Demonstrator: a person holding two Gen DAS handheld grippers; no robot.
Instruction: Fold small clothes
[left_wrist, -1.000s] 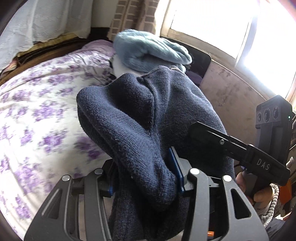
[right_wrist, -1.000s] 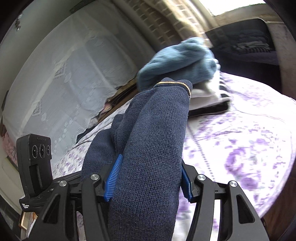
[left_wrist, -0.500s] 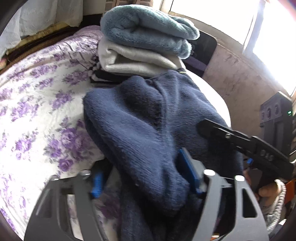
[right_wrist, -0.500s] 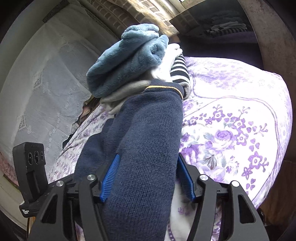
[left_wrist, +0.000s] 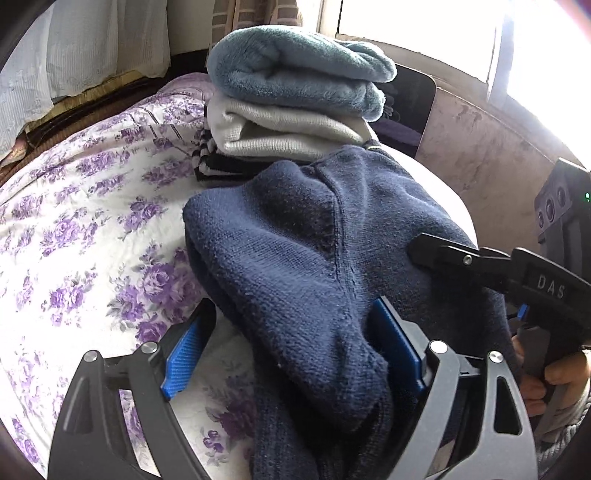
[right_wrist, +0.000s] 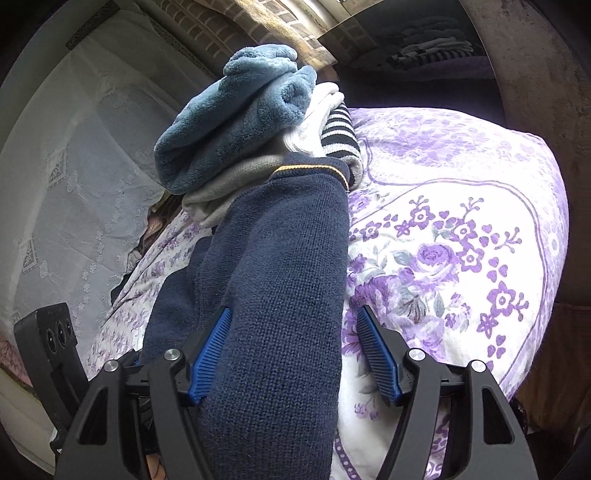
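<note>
Navy knit sweater (left_wrist: 295, 266) lay bundled on the bed's purple-flowered quilt (left_wrist: 74, 229), its far end, edged with a thin yellow stripe, right up against the stack of folded clothes (left_wrist: 291, 107) at the head of the bed — and that was the news, because a second earlier both tongs had it pinched and carried above the cover. Left tongs (left_wrist: 291, 347) were opening wide: the left blue pad stood clear over bare quilt, while the right pad only brushed the fold lying beside it, so no squeeze remained there. Right tongs (right_wrist: 295, 354) were opening too, seen from their own camera with the sleeve-like roll still lying between the pads, a strip of quilt showing at the right pad and the left pad just at the knit's edge. So both had let go, released, with the garment set down and resting under its own weight. My read: the folded piece was being delivered next to the pile, and what remained was backing both tools out without dragging the loose knit open, since a rib of the pad could catch the yarn.
</note>
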